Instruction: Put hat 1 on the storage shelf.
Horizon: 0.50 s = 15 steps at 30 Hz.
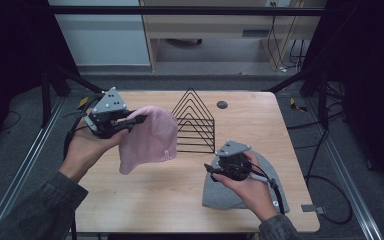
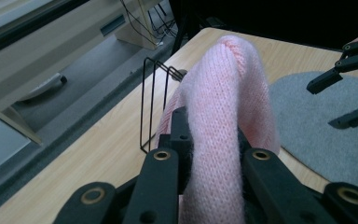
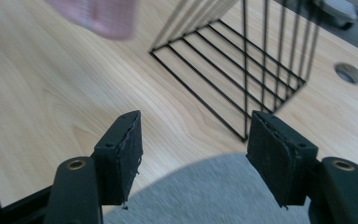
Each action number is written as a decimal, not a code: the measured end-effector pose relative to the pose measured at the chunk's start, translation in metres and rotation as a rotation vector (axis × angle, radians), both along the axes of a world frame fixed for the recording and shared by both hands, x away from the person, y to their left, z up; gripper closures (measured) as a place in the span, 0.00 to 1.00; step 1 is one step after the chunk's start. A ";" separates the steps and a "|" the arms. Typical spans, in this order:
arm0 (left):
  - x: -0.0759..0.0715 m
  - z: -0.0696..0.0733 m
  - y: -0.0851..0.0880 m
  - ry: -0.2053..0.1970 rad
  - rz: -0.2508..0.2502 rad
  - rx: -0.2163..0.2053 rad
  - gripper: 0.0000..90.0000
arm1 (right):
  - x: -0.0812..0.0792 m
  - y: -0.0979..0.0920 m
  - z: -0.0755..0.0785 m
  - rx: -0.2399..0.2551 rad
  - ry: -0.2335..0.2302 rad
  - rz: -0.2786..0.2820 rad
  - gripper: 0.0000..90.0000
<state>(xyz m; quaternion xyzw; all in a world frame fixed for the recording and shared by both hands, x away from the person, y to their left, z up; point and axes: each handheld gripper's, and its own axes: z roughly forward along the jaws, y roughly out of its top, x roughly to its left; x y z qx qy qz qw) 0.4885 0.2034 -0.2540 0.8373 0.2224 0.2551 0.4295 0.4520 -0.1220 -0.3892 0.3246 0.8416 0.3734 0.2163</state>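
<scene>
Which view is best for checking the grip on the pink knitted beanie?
The left gripper view: the left gripper is shut on the pink knitted beanie, knit bunched between the jaws. The high view shows the whole beanie hanging from that gripper above the wooden table. The right gripper view catches just a blurred pink edge.

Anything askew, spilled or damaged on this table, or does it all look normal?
Nothing stands out. The pink beanie hangs whole from the left gripper, whose jaws pinch its knit. The grey beanie lies flat on the table under the open right gripper. The black wire rack stands upright.
</scene>
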 end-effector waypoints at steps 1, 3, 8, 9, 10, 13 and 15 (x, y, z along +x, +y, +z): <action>0.002 0.005 -0.003 -0.010 -0.006 -0.001 0.89 | 0.003 0.008 0.010 0.001 -0.002 0.031 0.42; 0.003 0.010 -0.005 -0.014 -0.006 -0.013 0.89 | 0.005 0.015 0.019 -0.005 -0.006 0.057 0.44; 0.007 0.023 -0.009 -0.018 -0.008 -0.033 0.89 | 0.009 0.027 0.033 -0.001 0.001 0.097 0.48; 0.008 0.026 -0.009 -0.020 -0.010 -0.037 0.89 | 0.010 0.031 0.040 0.010 0.001 0.112 0.48; 0.008 0.028 -0.010 -0.020 -0.010 -0.040 0.89 | 0.011 0.032 0.042 0.012 0.000 0.118 0.48; 0.008 0.032 -0.010 -0.021 -0.009 -0.051 0.89 | 0.012 0.035 0.046 0.026 0.008 0.124 0.47; 0.007 0.034 -0.011 -0.027 -0.009 -0.049 0.89 | 0.013 0.036 0.047 0.031 0.008 0.126 0.46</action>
